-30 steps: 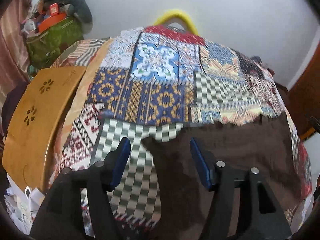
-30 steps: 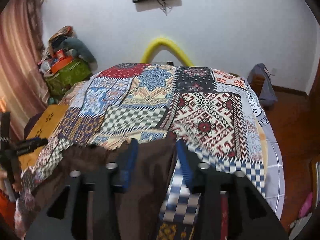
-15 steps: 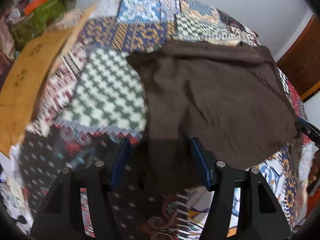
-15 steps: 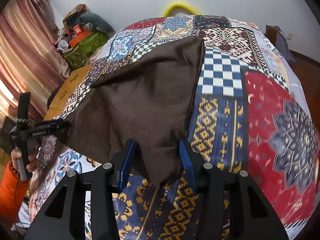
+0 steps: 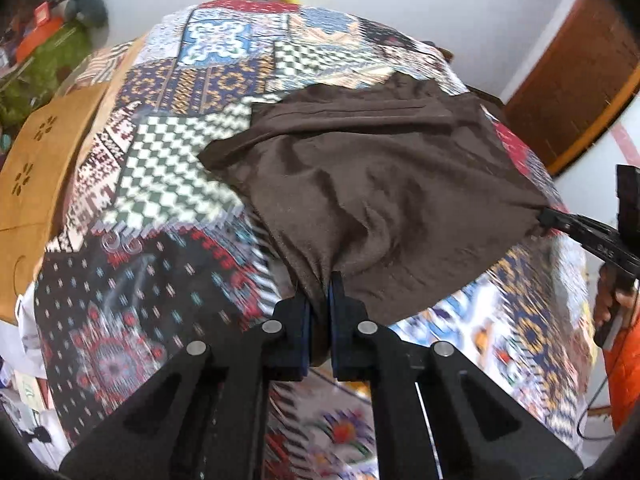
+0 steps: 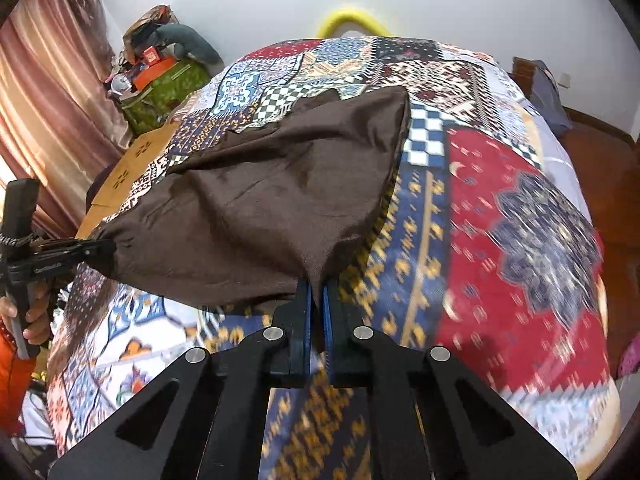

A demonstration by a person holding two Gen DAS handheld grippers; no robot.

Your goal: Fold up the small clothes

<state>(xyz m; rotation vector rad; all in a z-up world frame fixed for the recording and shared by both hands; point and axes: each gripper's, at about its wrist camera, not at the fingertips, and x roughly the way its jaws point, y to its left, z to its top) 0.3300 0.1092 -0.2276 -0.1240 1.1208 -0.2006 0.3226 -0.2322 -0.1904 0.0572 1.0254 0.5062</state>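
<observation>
A small dark brown garment (image 5: 380, 168) lies spread on a patchwork bedspread (image 5: 168, 184). My left gripper (image 5: 320, 280) has its jaws closing, and the blue pads pinch a bunched near corner of the cloth. The right gripper (image 5: 548, 216) shows at the right edge of this view, clamped on the other near corner. In the right wrist view my right gripper (image 6: 316, 284) is also closing, its pads squeezing a gathered corner of the brown garment (image 6: 280, 192). The left gripper (image 6: 104, 246) holds the opposite corner at the left. The near edge hangs lifted between both grippers.
A wooden lap table (image 5: 36, 168) rests at the bed's left side. Bags and clutter (image 6: 168, 84) pile up by a curtain at the far left. A yellow hoop (image 6: 352, 20) stands behind the bed, and a wooden door (image 5: 580, 72) at the right. A hand (image 6: 32, 312) grips the left tool.
Both grippers moved to the garment's near corners and went from open to shut on them. The near edge of the cloth is now gathered and raised off the bedspread.
</observation>
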